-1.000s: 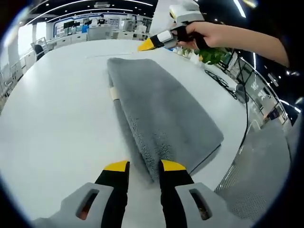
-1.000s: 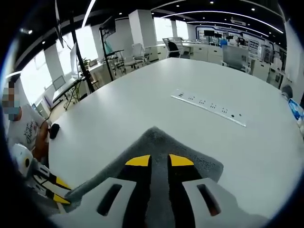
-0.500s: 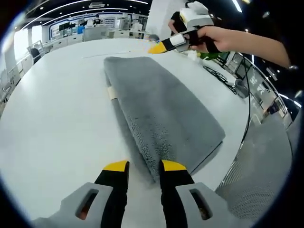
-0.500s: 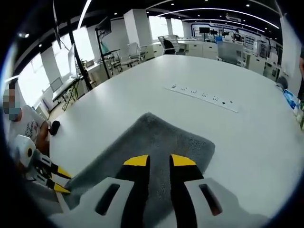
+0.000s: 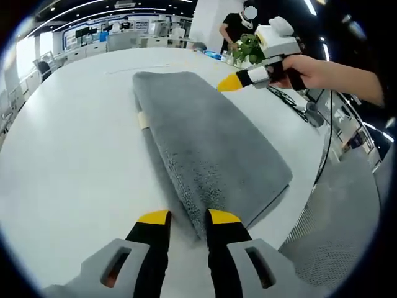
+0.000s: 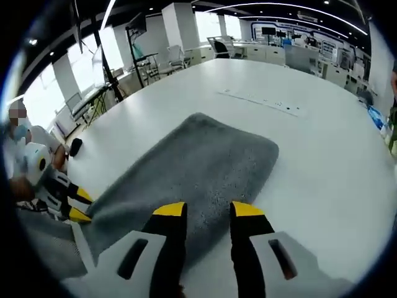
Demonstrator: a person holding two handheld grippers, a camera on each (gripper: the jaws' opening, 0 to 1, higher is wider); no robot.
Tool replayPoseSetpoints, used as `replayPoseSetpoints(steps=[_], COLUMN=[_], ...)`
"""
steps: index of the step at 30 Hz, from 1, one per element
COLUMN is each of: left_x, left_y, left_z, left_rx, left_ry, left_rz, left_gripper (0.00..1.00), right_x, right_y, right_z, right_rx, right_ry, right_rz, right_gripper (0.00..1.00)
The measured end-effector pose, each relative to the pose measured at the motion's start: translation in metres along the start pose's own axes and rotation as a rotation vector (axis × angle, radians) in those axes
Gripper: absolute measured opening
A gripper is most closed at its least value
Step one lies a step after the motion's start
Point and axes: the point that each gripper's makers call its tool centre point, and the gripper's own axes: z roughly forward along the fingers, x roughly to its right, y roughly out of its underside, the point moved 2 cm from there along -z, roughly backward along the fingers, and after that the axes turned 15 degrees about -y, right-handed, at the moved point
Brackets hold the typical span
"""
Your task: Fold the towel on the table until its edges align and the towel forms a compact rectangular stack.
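Left gripper (image 5: 188,217) jaws stand parted at the near corner of the towel (image 5: 208,146), gripping nothing. The folded grey towel lies on the table (image 5: 68,155), long axis running away. Right gripper (image 6: 208,210), jaws apart, hovers above it.

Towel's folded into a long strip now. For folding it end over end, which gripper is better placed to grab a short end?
Probably the left gripper: its open jaws sit right at the near short end of the towel. The right gripper hangs open above the towel's long side.
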Motion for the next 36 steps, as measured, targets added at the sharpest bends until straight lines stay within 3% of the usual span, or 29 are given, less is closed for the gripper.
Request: replayPoseSetpoints(steps=[12, 21, 25, 36], left_x=[0.003, 0.005, 0.008, 0.007], left_y=[0.000, 0.000, 0.000, 0.002], left_z=[0.001, 0.001, 0.000, 0.004], left_rx=[-0.010, 0.004, 0.020, 0.034], left_ry=[-0.017, -0.026, -0.041, -0.033], left_rz=[0.030, 0.038, 0.055, 0.067], left_gripper=[0.23, 0.21, 0.21, 0.16], right_x=[-0.026, -0.043, -0.062, -0.083], right_y=[0.041, 0.074, 0.086, 0.109], right_z=[-0.013, -0.022, -0.028, -0.038], right_rx=[-0.022, 0.002, -0.004, 0.000], right_ry=[-0.017, -0.031, -0.046, -0.050], right_rz=[0.017, 0.096, 0.112, 0.144], right_gripper=[0.27, 0.27, 0.28, 0.28])
